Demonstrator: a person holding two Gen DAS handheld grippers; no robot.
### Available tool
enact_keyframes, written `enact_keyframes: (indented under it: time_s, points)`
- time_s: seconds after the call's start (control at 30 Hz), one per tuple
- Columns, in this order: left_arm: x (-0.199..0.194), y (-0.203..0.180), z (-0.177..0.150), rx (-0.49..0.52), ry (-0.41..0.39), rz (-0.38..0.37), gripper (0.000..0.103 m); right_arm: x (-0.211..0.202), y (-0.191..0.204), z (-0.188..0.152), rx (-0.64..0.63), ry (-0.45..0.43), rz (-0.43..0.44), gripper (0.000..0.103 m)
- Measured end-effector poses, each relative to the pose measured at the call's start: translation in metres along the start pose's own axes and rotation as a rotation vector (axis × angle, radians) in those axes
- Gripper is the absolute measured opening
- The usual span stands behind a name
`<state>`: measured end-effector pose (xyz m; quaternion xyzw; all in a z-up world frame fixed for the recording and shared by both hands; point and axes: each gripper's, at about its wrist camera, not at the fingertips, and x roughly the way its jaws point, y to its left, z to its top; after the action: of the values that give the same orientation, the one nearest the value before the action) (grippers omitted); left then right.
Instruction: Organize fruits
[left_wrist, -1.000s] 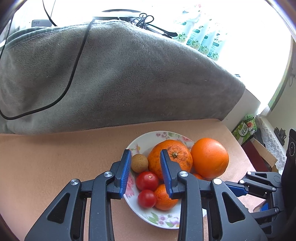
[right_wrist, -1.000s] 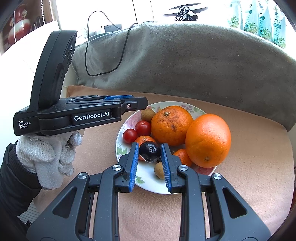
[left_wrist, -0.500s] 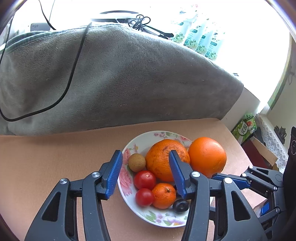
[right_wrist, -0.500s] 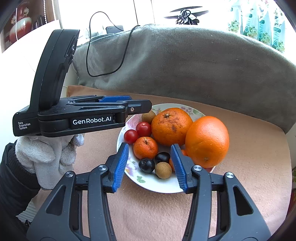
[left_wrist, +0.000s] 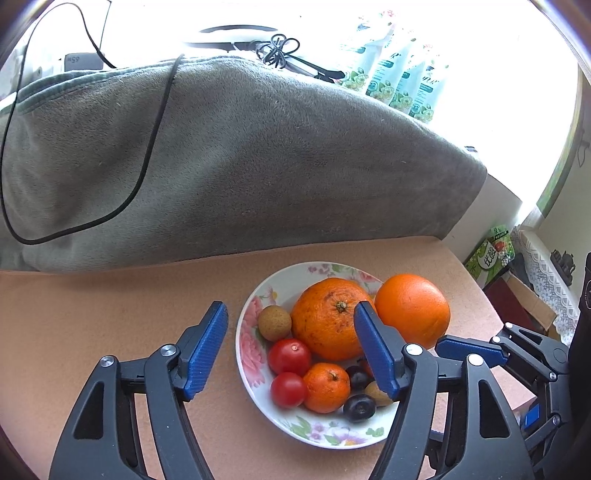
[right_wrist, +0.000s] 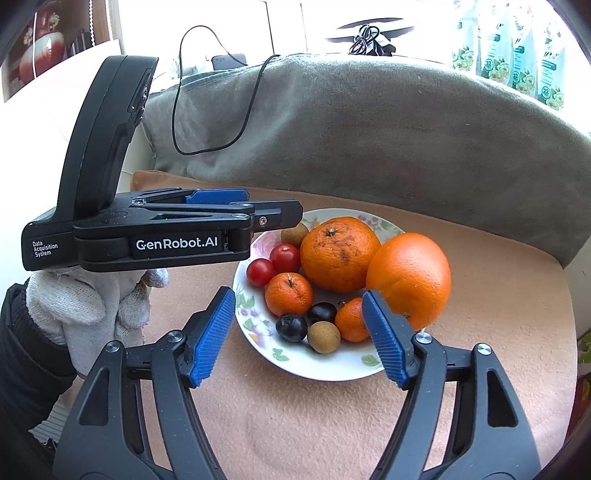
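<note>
A white flowered bowl (left_wrist: 251, 354) (right_wrist: 332, 369) on the tan mat holds two big oranges (left_wrist: 328, 325) (right_wrist: 408, 278), small mandarins (right_wrist: 289, 294), two red cherry tomatoes (left_wrist: 289, 356), brown longans (right_wrist: 323, 336) and two dark plums (right_wrist: 291, 327) (left_wrist: 359, 407). My left gripper (left_wrist: 291, 347) is open and empty above the bowl's left side; it also shows in the right wrist view (right_wrist: 236, 210). My right gripper (right_wrist: 301, 336) is open and empty, just in front of the plums and a longan.
A grey blanket (left_wrist: 221, 166) with a black cable (left_wrist: 147, 155) rises behind the mat. Green-white packets (left_wrist: 399, 85) stand at the window. Boxes (left_wrist: 491, 254) sit past the mat's right edge. A gloved hand (right_wrist: 92, 306) holds the left gripper.
My right gripper opened and let go of a dark plum, which now lies in the bowl, then drew back. My left gripper opened wider and drew back a little.
</note>
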<state>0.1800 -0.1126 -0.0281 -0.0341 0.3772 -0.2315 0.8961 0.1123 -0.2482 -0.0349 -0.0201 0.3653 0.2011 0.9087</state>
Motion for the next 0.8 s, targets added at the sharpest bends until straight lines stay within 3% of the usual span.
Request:
enact_keyframes:
  time_s: [0.13,0.43,0.8]
  points:
    - [-0.0006,-0.0012,-0.0009,0.007,0.0,0.011,0.077,-0.0007,0.0012,-0.0004,-0.007,-0.002,-0.006,0.084]
    - [-0.0019,-0.0017,-0.0008,0.004,0.011,0.022,0.078,-0.0016,0.0018,-0.0023,-0.015,0.006,-0.037,0.091]
    - [-0.0078,0.0023,-0.0053,-0.011,0.012,0.034,0.078,-0.0091,-0.0045,-0.0056,0.018,-0.022,-0.161,0.1]
